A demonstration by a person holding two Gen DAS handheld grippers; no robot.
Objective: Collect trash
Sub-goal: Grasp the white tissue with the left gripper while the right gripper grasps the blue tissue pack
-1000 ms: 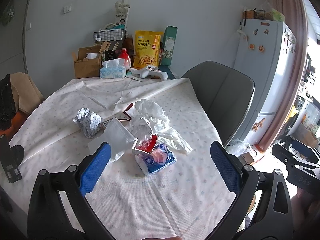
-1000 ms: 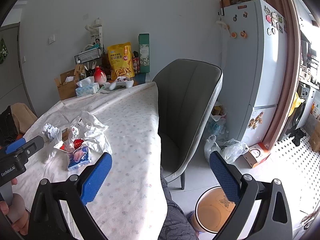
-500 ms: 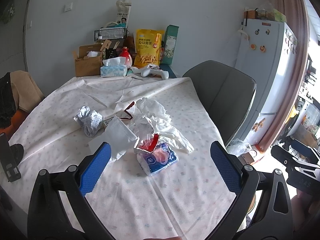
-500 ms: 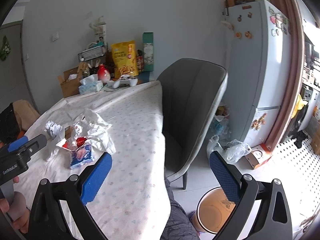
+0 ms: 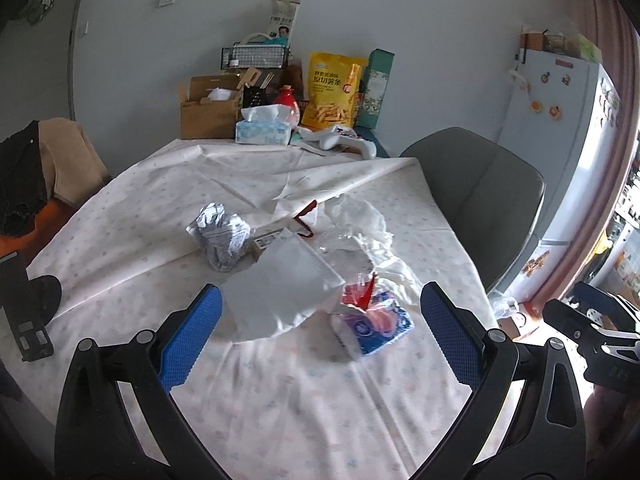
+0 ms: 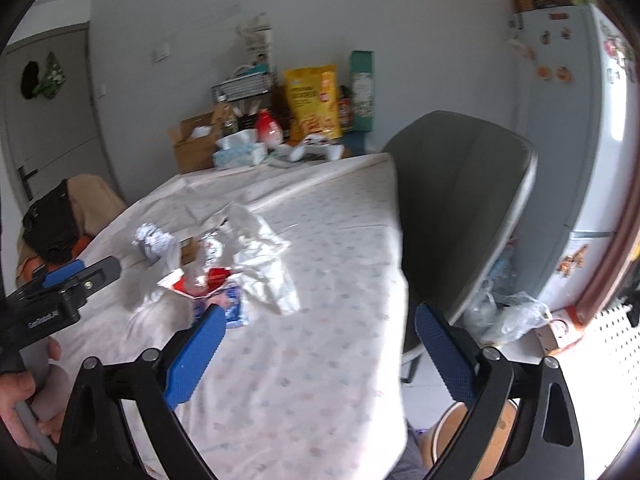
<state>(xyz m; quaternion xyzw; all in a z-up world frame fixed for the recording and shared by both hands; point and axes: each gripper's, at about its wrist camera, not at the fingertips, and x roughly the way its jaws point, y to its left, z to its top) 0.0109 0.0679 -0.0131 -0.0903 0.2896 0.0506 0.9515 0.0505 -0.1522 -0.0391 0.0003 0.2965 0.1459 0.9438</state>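
While both jaws gape empty, trash pile [image 5: 320, 272] sits on table [image 5: 280, 400].

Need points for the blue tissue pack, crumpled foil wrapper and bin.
blue tissue pack [image 5: 374, 326], left wrist view, on its printed top face.
crumpled foil wrapper [image 5: 220, 236], left wrist view, middle of the wad.
bin [image 6: 502, 436], right wrist view, on its inner wall.

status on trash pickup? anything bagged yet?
Done: nothing visibly collected. In hand: nothing; left tongs and right tongs are both open and empty above the table. Left: the whole pile, including the crumpled foil wrapper, white plastic bag, blue tissue pack and crumpled white paper.
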